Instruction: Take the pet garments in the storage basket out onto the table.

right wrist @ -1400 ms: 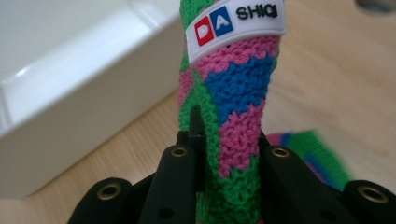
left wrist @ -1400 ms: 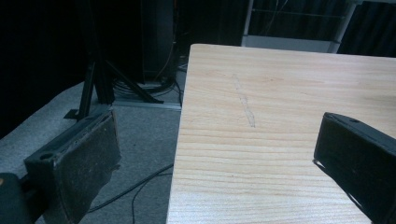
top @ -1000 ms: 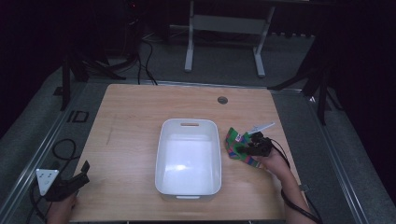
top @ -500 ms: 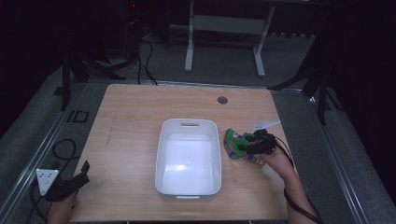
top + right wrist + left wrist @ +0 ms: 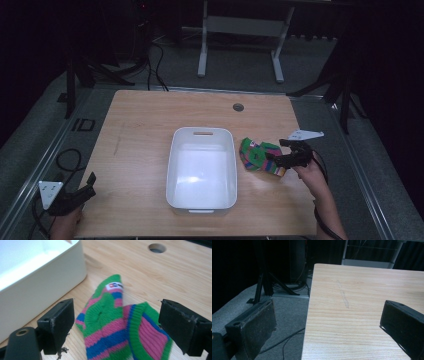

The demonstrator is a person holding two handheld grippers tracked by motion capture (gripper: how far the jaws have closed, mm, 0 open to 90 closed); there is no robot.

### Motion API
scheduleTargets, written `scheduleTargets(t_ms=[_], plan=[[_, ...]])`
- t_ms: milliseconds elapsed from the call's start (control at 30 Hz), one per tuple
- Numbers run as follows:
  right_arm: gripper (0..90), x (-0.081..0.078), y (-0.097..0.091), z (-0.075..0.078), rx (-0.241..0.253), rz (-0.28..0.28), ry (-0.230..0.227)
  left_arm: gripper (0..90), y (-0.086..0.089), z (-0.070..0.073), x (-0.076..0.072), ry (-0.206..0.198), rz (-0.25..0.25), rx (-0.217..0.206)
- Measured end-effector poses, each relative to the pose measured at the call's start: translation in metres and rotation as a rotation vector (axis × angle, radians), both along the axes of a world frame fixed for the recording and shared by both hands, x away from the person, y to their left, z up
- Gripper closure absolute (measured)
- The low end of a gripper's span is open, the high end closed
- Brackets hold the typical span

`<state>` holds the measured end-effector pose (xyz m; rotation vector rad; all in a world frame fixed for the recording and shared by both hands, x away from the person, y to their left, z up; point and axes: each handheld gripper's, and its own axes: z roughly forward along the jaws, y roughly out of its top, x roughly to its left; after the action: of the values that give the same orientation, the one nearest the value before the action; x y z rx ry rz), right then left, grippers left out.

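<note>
A sock (image 5: pixel 259 156) striped green, pink and blue lies crumpled on the wooden table (image 5: pixel 145 130), just right of a white plastic bin (image 5: pixel 202 135). My right gripper (image 5: pixel 274 161) hovers at the sock's right side, pointing left at it. Its jaws have just been opening and now stand wide. In the right gripper view the sock (image 5: pixel 117 322) lies between and below the jaws of that gripper (image 5: pixel 117 307), with neither pad pressing on it. The bin's wall (image 5: pixel 50 277) is at the left there. My left gripper (image 5: pixel 89 184) rests open at the table's near left corner, and nothing sits between its jaws (image 5: pixel 328 307).
A round cable hole (image 5: pixel 238 107) sits in the table's far side, and in the right gripper view the hole (image 5: pixel 157 248) is beyond the sock. The table's left edge (image 5: pixel 308 315) drops to grey floor with cables. A white desk frame (image 5: pixel 240 30) stands behind the table.
The right gripper opened, let go of the sock and drew back up and to the right. The sock now lies flatter on the table. The left gripper kept still.
</note>
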<state>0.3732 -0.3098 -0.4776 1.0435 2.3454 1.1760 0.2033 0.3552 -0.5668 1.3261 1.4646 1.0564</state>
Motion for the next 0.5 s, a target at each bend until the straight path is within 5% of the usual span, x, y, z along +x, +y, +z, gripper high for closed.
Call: scheduleTargets(t_ms=[167,500], plan=[[13.2,-0.014,-0.024,-0.008,0.035,-0.112,-0.071,0.9,0.000,0.000,0.000,0.000,0.002,0.000],[13.1,-0.040,-0.056,-0.031,0.060,-0.244,-0.082,0.9,0.000,0.000,0.000,-0.002,0.005,0.000]])
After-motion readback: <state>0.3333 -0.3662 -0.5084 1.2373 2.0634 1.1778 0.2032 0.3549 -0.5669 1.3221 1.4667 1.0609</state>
